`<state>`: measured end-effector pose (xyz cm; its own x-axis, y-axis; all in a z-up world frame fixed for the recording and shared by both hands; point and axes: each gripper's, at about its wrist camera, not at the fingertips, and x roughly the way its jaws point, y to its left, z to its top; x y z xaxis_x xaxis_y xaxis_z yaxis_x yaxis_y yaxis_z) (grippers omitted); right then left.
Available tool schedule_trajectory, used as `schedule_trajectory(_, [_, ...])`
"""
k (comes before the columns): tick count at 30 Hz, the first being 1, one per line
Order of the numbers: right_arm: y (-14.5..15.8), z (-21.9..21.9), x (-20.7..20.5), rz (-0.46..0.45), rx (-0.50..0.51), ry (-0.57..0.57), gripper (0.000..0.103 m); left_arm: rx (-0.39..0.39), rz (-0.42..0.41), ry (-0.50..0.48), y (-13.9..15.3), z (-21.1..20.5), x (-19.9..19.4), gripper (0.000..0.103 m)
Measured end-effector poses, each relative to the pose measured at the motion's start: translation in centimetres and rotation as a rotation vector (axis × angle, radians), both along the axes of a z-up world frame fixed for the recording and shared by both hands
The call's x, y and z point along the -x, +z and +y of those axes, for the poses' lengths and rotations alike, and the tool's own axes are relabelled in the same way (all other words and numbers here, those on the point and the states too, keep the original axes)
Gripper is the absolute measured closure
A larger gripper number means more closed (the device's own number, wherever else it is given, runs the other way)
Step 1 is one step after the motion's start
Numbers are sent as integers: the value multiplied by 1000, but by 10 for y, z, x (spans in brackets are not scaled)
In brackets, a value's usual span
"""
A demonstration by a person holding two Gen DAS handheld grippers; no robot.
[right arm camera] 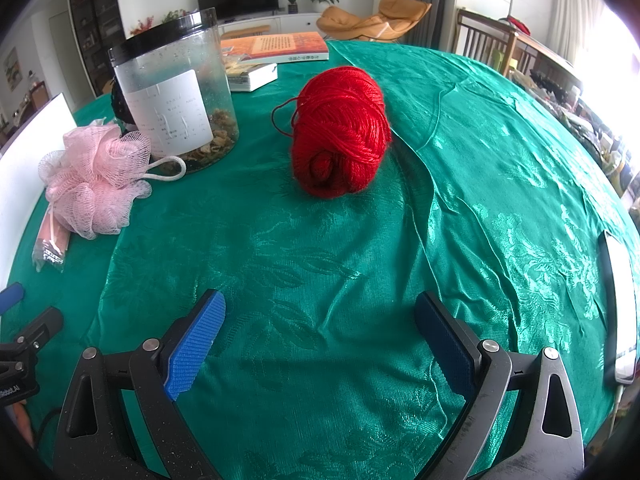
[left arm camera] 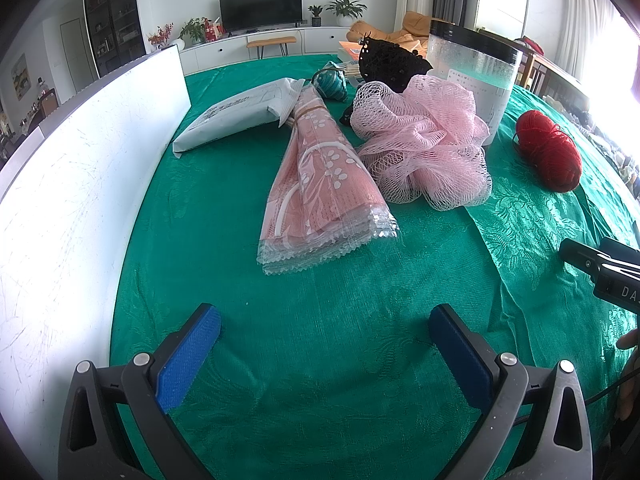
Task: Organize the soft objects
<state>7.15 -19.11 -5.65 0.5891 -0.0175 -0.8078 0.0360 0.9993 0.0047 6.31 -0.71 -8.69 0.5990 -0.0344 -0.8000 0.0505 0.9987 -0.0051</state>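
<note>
A pink mesh bath pouf (left arm camera: pixel 424 144) lies on the green tablecloth (left arm camera: pixel 320 320), also in the right wrist view (right arm camera: pixel 96 176). A pink patterned cloth in clear wrap (left arm camera: pixel 320 188) lies left of it. A red yarn ball (left arm camera: pixel 550 152) sits to the right and straight ahead in the right wrist view (right arm camera: pixel 340 132). A black knitted item (left arm camera: pixel 390 64) and a teal pouch (left arm camera: pixel 332 84) lie behind. My left gripper (left arm camera: pixel 324 328) is open and empty, short of the cloth. My right gripper (right arm camera: pixel 320 320) is open and empty, short of the yarn.
A clear plastic jar with a black lid (right arm camera: pixel 176 88) stands by the pouf. A white board (left arm camera: pixel 72 184) stands along the left. A white paper packet (left arm camera: pixel 236 116), a book (right arm camera: pixel 280 46) and a small box (right arm camera: pixel 252 76) lie farther back. A white object (right arm camera: pixel 620 304) lies at the right edge.
</note>
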Motion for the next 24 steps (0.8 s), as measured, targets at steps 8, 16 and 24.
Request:
schedule_trajectory(8, [0, 0, 0, 0, 0, 0, 6, 0, 0, 0, 0, 0, 0, 0])
schedule_trajectory(16, [0, 0, 0, 0, 0, 0, 6, 0, 0, 1, 0, 0, 0, 0])
schedule_trajectory(24, [0, 0, 0, 0, 0, 0, 6, -2, 7, -6, 0, -1, 0, 0])
